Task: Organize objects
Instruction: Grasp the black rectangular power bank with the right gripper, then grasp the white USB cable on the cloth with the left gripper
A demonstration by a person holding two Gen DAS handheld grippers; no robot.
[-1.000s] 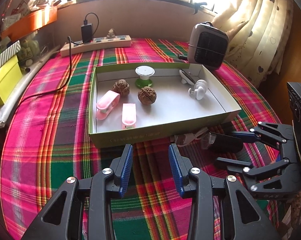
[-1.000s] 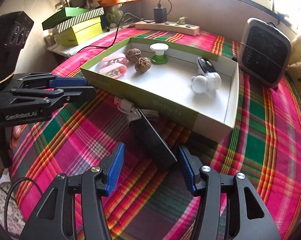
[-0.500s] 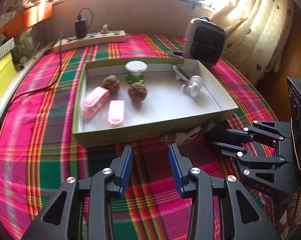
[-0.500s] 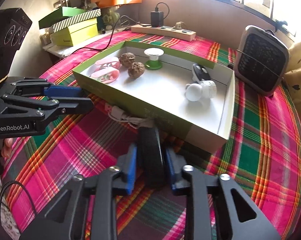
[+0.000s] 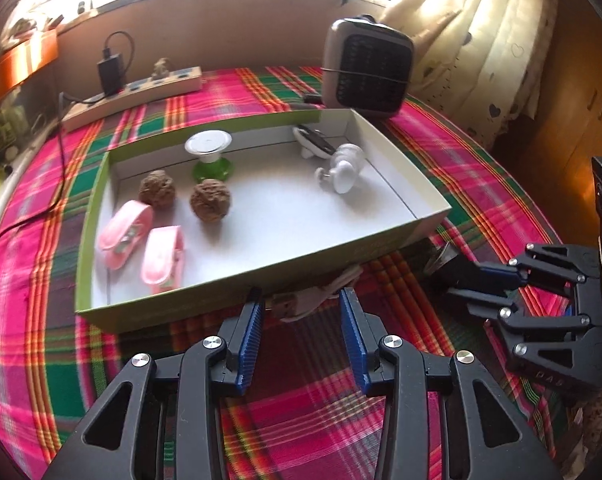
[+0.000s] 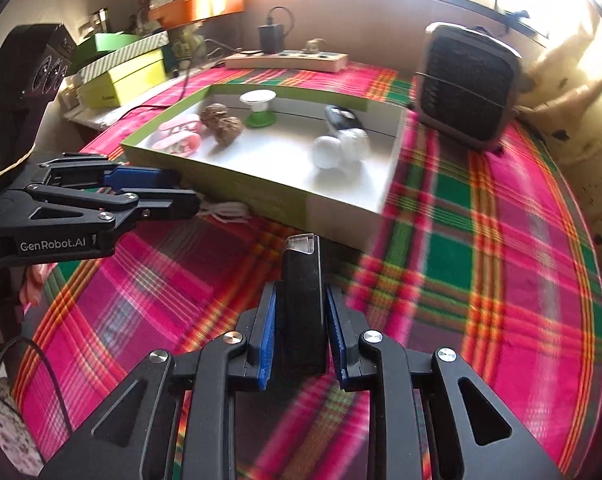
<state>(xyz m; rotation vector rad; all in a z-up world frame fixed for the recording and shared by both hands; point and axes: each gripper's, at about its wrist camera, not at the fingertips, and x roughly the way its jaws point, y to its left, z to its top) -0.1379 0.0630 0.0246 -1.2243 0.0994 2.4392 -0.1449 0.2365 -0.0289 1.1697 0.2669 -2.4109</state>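
I work over a table draped in a pink, green and orange plaid cloth (image 6: pixel 501 240) beneath a sunlit window, with a cream heart-print curtain (image 5: pixel 481 40) to one side. A grey fan heater (image 6: pixel 467 92) stands at the far edge, beside a power strip (image 5: pixel 133 94) with a black charger plugged in. A shallow green-sided box (image 5: pixel 381 246), white inside, holds two walnuts, two pink pouches, a green-and-white spool and small white pieces.

My right gripper (image 6: pixel 301 336) has just clamped shut on a slim black device with a clear tip (image 6: pixel 303 300), raised just clear of the cloth in front of the box's near wall. Its long axis runs along the fingers, the clear end pointing away toward the box.

My left gripper (image 5: pixel 301 332) stands partly open, having just widened slightly, holding nothing; a coiled white cable (image 5: pixel 313 296) lies on the cloth just beyond its tips, against the box. Its side reads "GenRobot.AI". Lettering on the box is too blurred to read.
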